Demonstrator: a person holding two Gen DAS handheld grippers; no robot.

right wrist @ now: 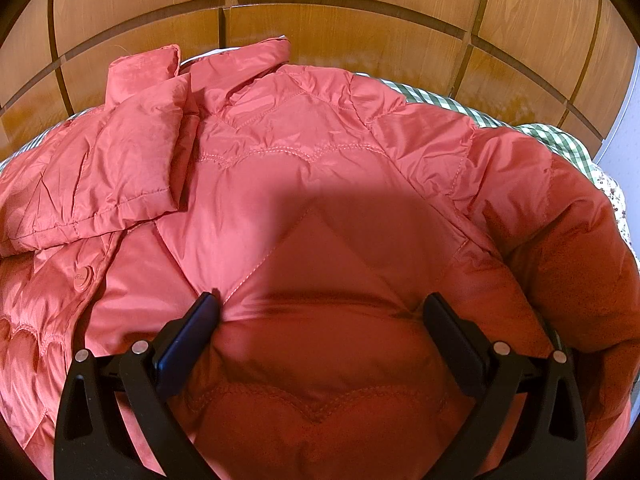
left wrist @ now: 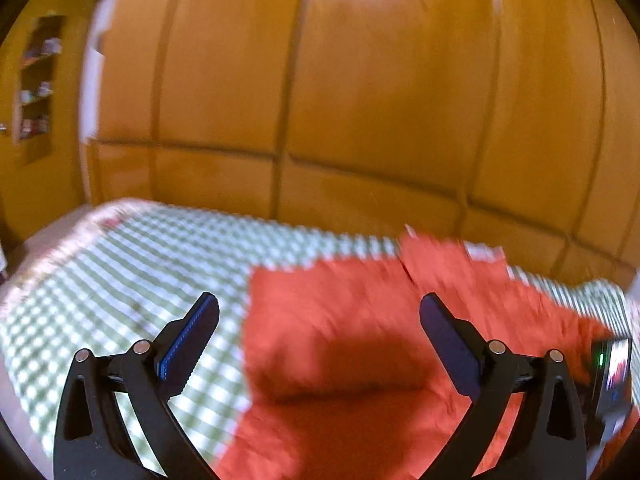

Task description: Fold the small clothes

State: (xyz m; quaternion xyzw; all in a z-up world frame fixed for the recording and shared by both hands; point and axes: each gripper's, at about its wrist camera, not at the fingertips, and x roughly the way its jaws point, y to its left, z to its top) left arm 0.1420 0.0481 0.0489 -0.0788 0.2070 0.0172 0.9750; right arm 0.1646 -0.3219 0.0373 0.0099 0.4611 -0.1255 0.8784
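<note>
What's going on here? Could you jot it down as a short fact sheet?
garment: red quilted jacket, lying on the bed
sleeve: one sleeve folded across the front
button: round snap near the front edge
surface: green checked sheet
backdrop: wooden panels
left tool: open, above the jacket's edge, view blurred
right tool: open, fingers pressed into the jacket, nothing gripped
fold: not finished

One red quilted jacket (right wrist: 304, 168), one green checked bedcover (left wrist: 132, 264), two grippers, four fingers (left wrist: 192, 340)
</note>
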